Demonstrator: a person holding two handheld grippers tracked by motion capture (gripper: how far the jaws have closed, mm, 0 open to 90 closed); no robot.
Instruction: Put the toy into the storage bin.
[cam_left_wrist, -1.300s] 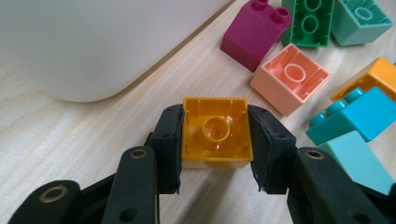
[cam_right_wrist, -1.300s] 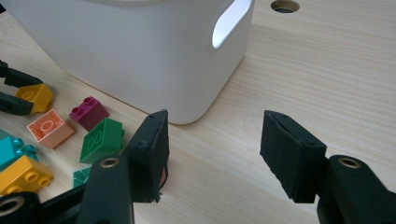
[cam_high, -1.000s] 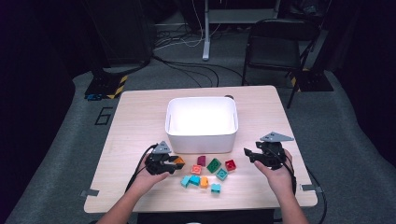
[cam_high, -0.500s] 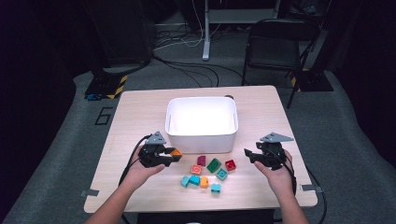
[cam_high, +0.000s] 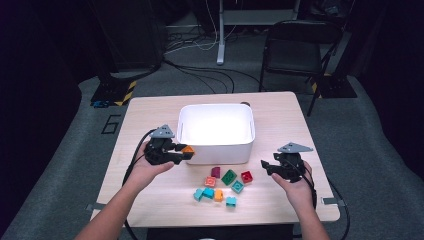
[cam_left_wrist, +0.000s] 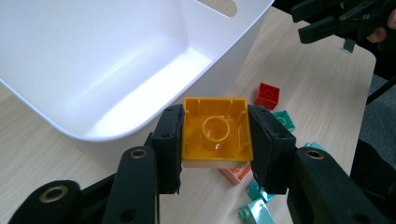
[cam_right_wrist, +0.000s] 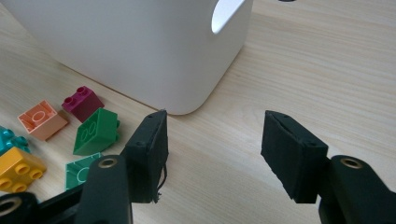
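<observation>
My left gripper (cam_high: 186, 153) is shut on a yellow brick (cam_high: 188, 149), held in the air by the front left corner of the white bin (cam_high: 220, 152). In the left gripper view the brick (cam_left_wrist: 215, 133) shows its hollow underside, pinched between both pads above the bin's rim (cam_left_wrist: 116, 133). Loose bricks lie in front of the bin: magenta (cam_high: 216, 172), green (cam_high: 229, 176), red (cam_high: 246, 176) and several more. My right gripper (cam_high: 265, 167) rests low to the right of them, open, nothing between its jaws (cam_right_wrist: 212, 149).
The wooden table (cam_high: 280, 115) ends close behind my hands. In the right gripper view the bin's corner (cam_right_wrist: 140, 46) stands just ahead, with green (cam_right_wrist: 95, 130), magenta (cam_right_wrist: 83, 102) and salmon (cam_right_wrist: 42, 119) bricks on the left. A black chair (cam_high: 295, 50) stands beyond the table.
My left gripper has risen from table height with the yellow brick still in its jaws, up to the bin's front left corner. The right gripper has stayed where it was.
</observation>
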